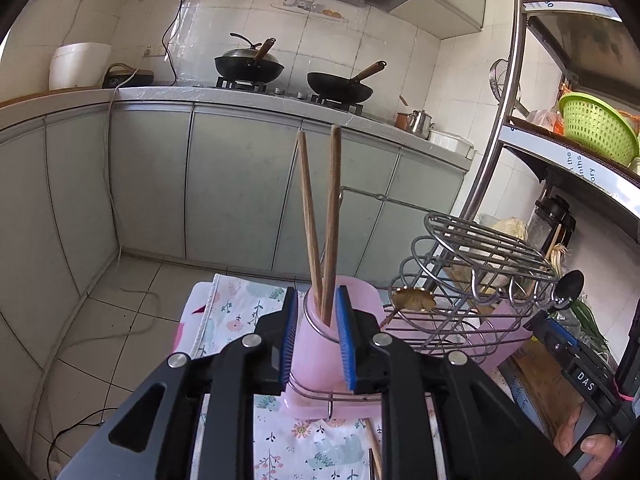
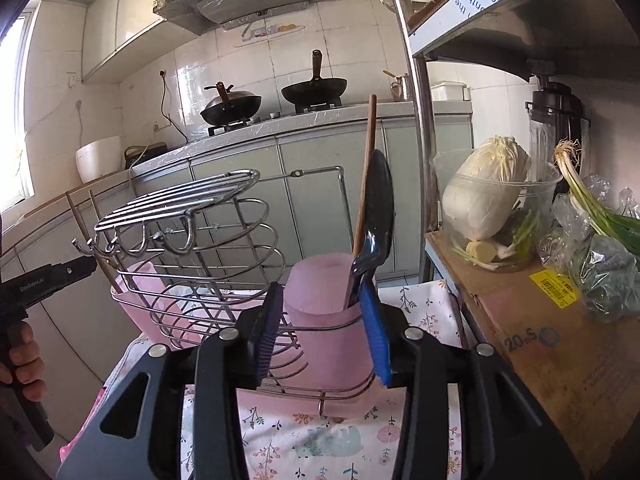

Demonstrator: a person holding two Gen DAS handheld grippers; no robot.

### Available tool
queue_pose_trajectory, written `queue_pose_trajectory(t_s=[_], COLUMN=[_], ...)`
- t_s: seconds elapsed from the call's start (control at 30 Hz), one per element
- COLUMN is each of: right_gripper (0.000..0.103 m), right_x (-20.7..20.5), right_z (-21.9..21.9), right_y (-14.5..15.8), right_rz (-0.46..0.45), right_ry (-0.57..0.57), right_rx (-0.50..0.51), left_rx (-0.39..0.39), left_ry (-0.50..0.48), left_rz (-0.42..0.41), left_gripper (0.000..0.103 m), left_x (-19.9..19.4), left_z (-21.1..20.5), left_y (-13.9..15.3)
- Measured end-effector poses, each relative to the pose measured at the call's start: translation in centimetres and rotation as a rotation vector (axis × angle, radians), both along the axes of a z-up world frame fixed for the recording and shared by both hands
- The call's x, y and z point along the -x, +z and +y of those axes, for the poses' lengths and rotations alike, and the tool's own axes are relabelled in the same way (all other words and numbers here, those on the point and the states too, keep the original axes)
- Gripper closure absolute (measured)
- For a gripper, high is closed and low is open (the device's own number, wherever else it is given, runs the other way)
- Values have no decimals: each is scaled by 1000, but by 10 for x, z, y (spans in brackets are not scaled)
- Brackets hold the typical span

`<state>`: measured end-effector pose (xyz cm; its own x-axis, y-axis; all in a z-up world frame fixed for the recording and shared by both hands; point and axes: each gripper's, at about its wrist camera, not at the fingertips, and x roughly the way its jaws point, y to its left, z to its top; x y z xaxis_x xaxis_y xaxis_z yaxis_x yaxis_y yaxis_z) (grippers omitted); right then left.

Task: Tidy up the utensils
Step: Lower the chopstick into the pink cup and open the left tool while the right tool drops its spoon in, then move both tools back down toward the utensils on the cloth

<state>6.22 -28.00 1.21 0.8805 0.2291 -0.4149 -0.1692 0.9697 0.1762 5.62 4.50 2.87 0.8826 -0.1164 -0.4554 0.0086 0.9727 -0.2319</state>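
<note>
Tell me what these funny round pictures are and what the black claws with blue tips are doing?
A person holds a pinching tool in each hand, and a camera on each tool looks along its fingers, bending the picture round. One picture is from the left gripper, the other from the right gripper. On a flowery cloth stands a wire rack with pink cups. The left tool's blue pads sit either side of a pink cup holding two wooden chopsticks. The right one stands at another pink cup holding a black spoon. Both tools are open, holding nothing.
</note>
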Motion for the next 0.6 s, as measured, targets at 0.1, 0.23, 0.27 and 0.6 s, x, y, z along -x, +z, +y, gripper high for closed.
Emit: queue_pose_trajectory(t_s=[0.1,0.23,0.27,0.6], right_gripper=[60,60,60,60], right_x=[11,26,29,51], right_z=[-4,-9,-9,-3], right_y=[0,-5,-7,-44], right_rz=[8,32,40,194], right_ry=[-9,-9,-10,36], right_rx=[-14,-47,-52,-65], left_rx=[-4,-18,-20,55], left_ry=[-10,-43,-54,-190], left_rz=[13,50,65,316], left_gripper=[85,85,85,85], left_x=[11,23,26,33], left_z=[-1,-10,-13,-40], left_y=[-3,-13,-17,-82])
